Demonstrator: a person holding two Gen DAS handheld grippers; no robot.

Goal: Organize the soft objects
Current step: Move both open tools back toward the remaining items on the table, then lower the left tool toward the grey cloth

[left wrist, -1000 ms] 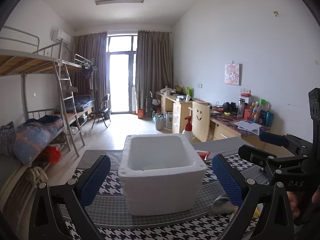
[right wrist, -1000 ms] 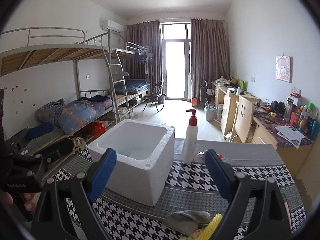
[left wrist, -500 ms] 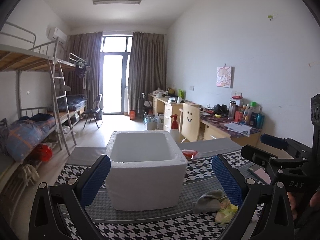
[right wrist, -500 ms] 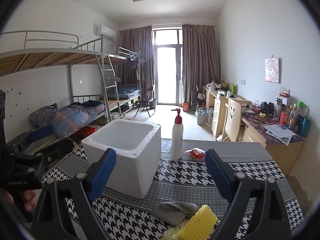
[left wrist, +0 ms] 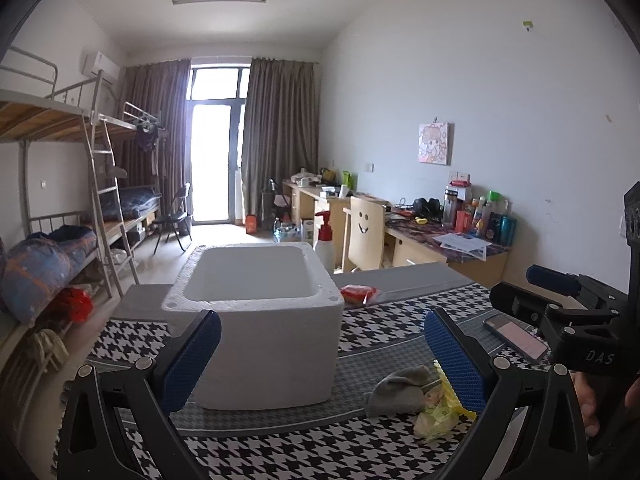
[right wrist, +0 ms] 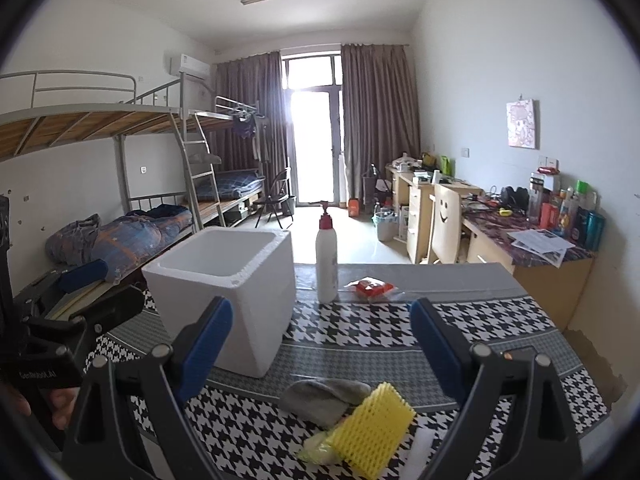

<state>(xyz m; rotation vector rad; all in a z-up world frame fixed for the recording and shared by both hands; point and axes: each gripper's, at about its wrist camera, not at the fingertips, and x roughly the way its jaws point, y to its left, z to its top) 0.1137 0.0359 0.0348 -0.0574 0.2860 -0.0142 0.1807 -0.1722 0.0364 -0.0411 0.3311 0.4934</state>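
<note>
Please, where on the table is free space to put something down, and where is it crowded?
Free: the houndstooth cloth right of the red packet, toward the table's far right edge; also the strip between the foam box and pump bottle, though narrow. Crowded: the near edge, where the grey cloth, yellow foam net and phone lie.

"DAS" on the right gripper (left wrist: 596, 356) body; "GenRobot.AI" on the left gripper (right wrist: 38, 374) body.
</note>
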